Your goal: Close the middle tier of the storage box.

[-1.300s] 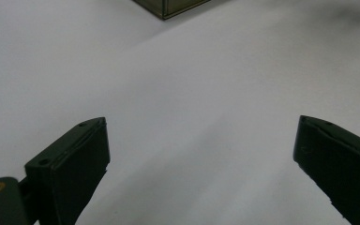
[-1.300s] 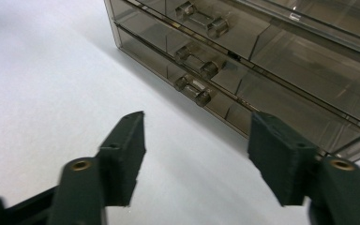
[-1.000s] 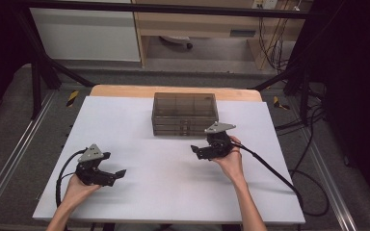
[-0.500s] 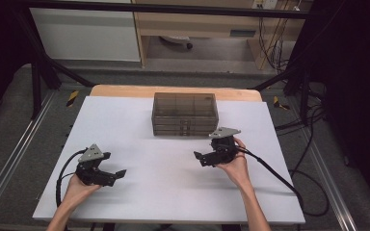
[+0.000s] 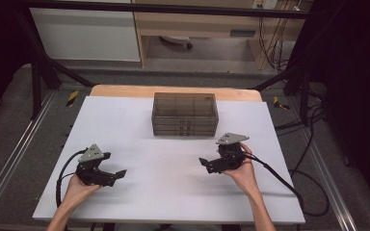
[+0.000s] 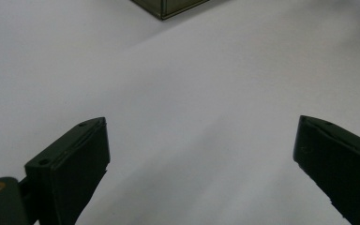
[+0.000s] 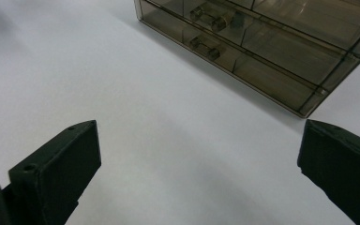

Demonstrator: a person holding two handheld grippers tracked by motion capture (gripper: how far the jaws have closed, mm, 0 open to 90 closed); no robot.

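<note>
A smoky transparent drawer cabinet (image 5: 184, 114) stands at the far middle of the white table (image 5: 125, 120), its drawers pushed in. My right gripper (image 5: 204, 165) lies low over the table in front of the cabinet's right end, pointing left. Its jaws have just been opening and now stand wide with nothing between them. The right gripper view has the cabinet (image 7: 272, 42) ahead of the open right gripper (image 7: 199, 145), with small parts in its drawers. My left gripper (image 5: 118, 175) rests open at the near left, pointing right. In the left gripper view, a corner of the cabinet (image 6: 168, 7) is far beyond the left gripper (image 6: 201, 140).
A bare wooden strip (image 5: 125, 90) runs along the table's far edge. Black frame posts (image 5: 38, 72) stand at the far left and right. Cables (image 5: 289, 180) trail from the right gripper over the table's right edge to the floor.
My right gripper has drawn back from the cabinet toward the near right, and its jaws have spread wider. The left gripper has stayed put.
</note>
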